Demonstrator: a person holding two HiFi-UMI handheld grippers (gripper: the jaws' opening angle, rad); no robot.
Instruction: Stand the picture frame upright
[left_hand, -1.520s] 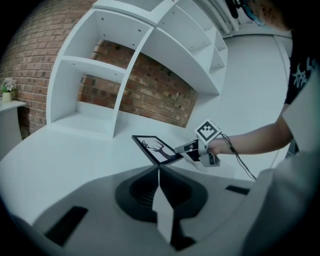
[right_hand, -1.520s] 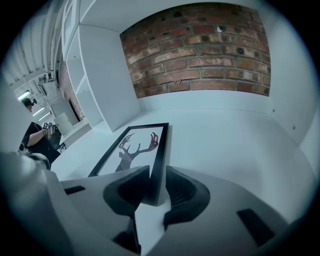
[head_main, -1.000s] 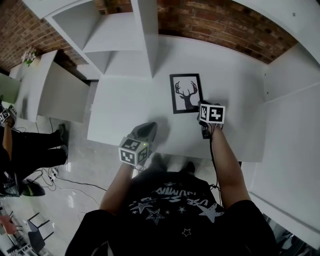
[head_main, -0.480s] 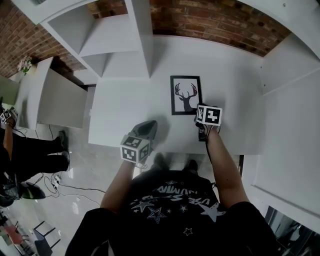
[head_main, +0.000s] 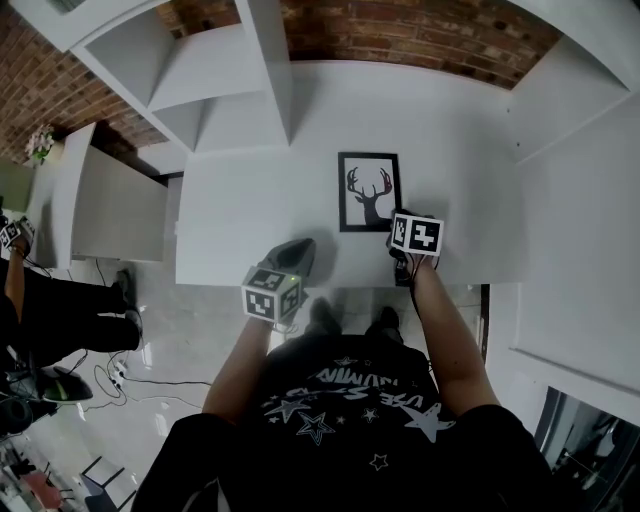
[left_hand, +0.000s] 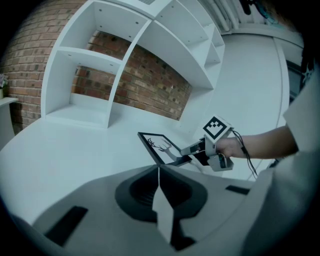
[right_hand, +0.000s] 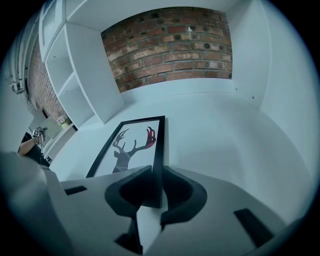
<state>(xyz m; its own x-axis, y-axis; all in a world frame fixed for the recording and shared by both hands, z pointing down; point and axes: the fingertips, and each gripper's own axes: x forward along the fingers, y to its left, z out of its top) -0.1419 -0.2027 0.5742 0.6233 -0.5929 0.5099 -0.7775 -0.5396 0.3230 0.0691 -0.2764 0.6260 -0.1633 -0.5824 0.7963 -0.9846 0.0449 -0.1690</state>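
Note:
The black picture frame (head_main: 369, 192) with a deer silhouette is on the white desk (head_main: 240, 215). My right gripper (head_main: 394, 236) is shut on its near right corner. In the right gripper view the frame's edge (right_hand: 159, 145) runs straight between the jaws. In the left gripper view the frame (left_hand: 160, 146) looks tilted, its gripped side raised off the desk by the right gripper (left_hand: 186, 150). My left gripper (head_main: 298, 254) is shut and empty at the desk's near edge, left of the frame.
White shelving (head_main: 230, 70) stands at the back left of the desk, a brick wall (head_main: 420, 35) runs behind it, and a white side panel (head_main: 570, 150) closes the right. A low white cabinet (head_main: 110, 205) is to the left. A person (head_main: 20, 290) is at the far left on the floor.
My right gripper has shifted a little sideways with the frame's corner in it, and the frame now sits squarer to the desk. The left gripper has stayed put.

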